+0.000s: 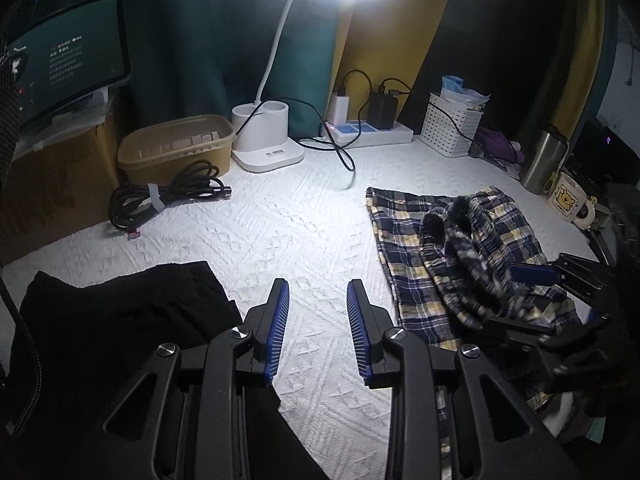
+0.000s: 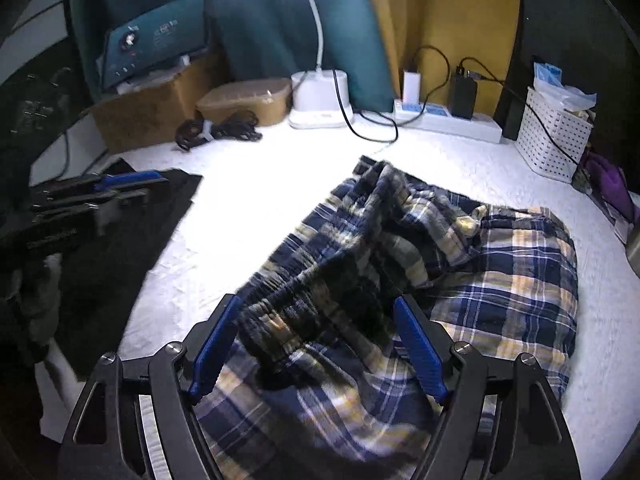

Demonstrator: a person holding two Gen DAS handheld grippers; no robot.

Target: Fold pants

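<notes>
Right claw [image 2: 318,344] stands wide open, its blue pads either side of the bunched waistband of the plaid pants [image 2: 500,280], grasping nothing yet; whether a pad touches cloth I cannot tell. Pants lie crumpled at centre-right of the right view, long axis running up-left to lower-right. Left claw [image 1: 318,332] is released and empty over bare white desk [image 1: 280,224], pants well to its right, so the right one is nearer.
</notes>
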